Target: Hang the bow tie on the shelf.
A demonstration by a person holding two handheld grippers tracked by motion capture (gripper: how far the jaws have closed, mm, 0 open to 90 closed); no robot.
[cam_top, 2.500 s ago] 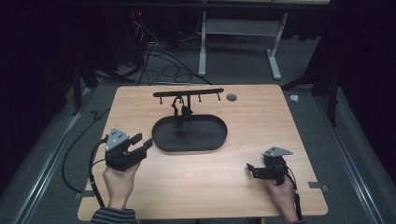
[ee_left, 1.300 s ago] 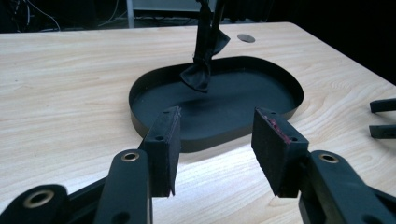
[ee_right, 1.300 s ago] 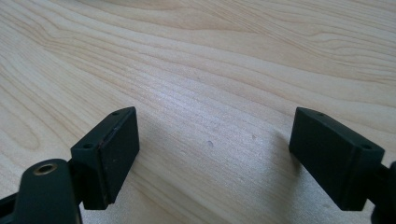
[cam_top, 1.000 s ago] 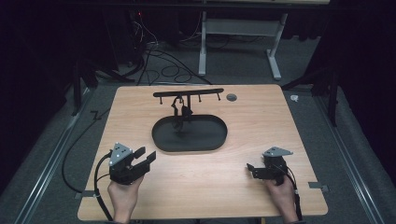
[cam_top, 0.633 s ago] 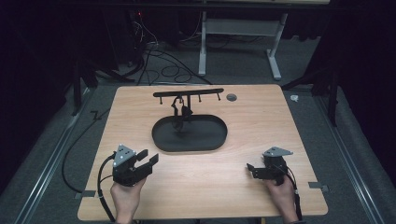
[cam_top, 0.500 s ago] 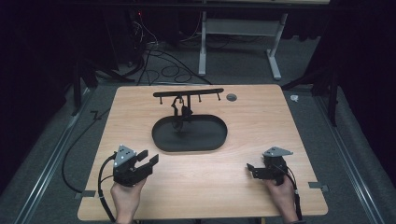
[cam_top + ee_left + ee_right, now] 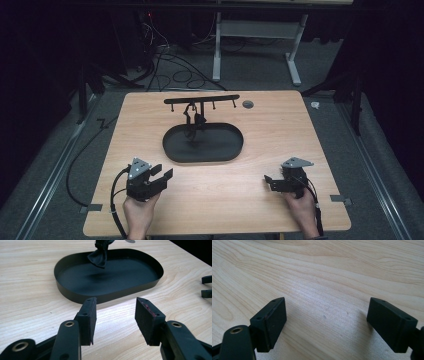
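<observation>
The room was dark, with cables on a grey floor and a white frame behind, and a pale wooden bench (image 7: pixel 280 150) stood lit in the middle. On it sat a black oval tray (image 7: pixel 176 150) with an upright stand, whose crossbar (image 7: pixel 220 98) carried pegs; a small dark cloth item (image 7: pixel 98 257) hung from it over the tray, probably so that it could be lifted off or dropped in. The left gripper (image 7: pixel 115 315) rested low at the near left of the bench, jaws partly apart with nothing between them, aimed at the tray's near wall, which suggested readiness to reach for the hanging item. The right gripper (image 7: pixel 325 322) lay at the near right, well apart from the tray, jaws wide over bare wood, seemingly parked.
</observation>
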